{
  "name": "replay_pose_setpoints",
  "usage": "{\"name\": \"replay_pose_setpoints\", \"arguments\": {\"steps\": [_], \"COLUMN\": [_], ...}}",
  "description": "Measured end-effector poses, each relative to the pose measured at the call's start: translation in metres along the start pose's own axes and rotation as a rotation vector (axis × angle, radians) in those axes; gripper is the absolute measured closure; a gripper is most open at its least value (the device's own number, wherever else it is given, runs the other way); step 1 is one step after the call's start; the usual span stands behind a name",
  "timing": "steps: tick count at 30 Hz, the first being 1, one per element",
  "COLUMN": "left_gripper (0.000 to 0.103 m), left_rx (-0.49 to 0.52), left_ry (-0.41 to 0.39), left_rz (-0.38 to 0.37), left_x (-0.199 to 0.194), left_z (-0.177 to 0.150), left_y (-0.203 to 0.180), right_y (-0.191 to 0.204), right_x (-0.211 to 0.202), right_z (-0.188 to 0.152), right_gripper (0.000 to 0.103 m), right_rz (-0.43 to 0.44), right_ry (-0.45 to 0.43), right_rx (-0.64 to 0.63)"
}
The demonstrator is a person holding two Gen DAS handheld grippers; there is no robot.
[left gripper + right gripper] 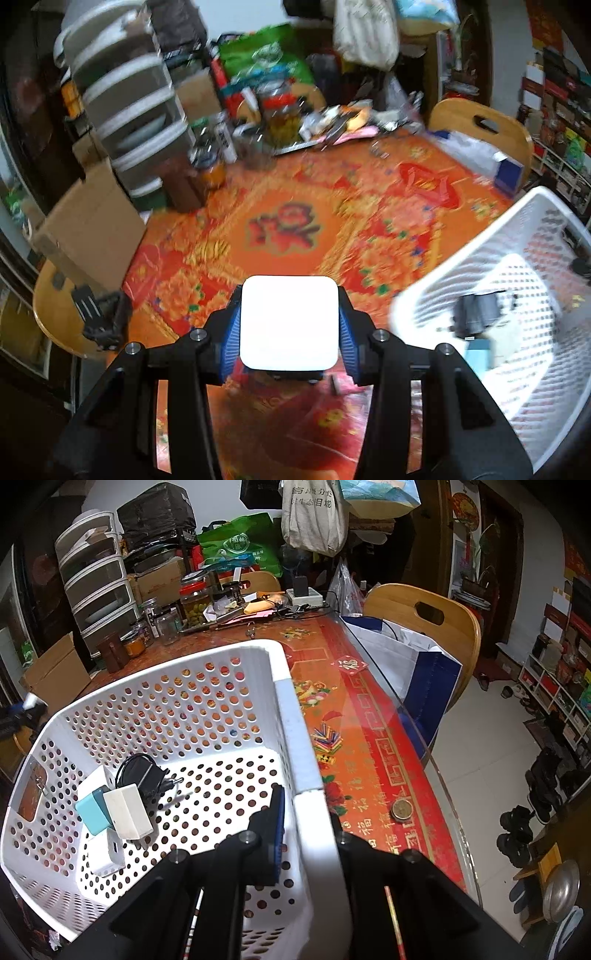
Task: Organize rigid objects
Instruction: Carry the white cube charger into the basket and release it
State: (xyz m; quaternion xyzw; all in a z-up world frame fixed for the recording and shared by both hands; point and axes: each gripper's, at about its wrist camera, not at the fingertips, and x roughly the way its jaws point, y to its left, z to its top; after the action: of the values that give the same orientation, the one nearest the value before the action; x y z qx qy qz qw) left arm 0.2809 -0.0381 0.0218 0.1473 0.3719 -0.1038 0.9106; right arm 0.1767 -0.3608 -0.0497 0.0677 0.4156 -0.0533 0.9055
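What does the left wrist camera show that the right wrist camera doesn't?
Only the left wrist view shows the left gripper shut on a white square block above the tablecloth. Only the right wrist view shows the right gripper clamped on the basket's side wall, the chargers clearly, and a coin near the table edge. Both show the white perforated basket, the red patterned tablecloth and the wooden chair.

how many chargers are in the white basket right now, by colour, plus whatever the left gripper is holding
White or cream plug-in charger blocks in the white perforated plastic basket: 3
Light blue charger block: 1
Black adapter with cable and round pins: 1
White square charger block clamped in the left gripper, above the table: 1
Total: 6
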Motion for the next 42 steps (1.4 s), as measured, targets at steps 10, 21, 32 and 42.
{"name": "replay_pose_setpoints", "arguments": {"steps": [10, 21, 32, 42], "left_gripper": [0.06, 0.06, 0.06, 0.06], "left_rx": [0.277, 0.474, 0.557, 0.544], "left_ry": [0.074, 0.277, 0.413, 0.441], "left_rz": [-0.11, -0.176, -0.223, -0.247], "left_x": [-0.056, -0.014, 0.021, 0.031], "left_z": [0.016, -0.013, -0.04, -0.045], "left_y": [-0.127, -0.221, -0.232, -0.233], "right_y": [0.001, -0.001, -0.002, -0.002], "right_x": [-0.001, -0.002, -0.002, -0.002], "right_z": [0.0, 0.001, 0.001, 0.001], "right_gripper": [0.094, 0.094, 0.093, 0.093], "right_rz": [0.03, 0.044, 0.059, 0.059], "right_ry": [-0.013, -0.017, -0.021, -0.021], "right_rx": [-0.016, -0.008, -0.007, -0.007]}}
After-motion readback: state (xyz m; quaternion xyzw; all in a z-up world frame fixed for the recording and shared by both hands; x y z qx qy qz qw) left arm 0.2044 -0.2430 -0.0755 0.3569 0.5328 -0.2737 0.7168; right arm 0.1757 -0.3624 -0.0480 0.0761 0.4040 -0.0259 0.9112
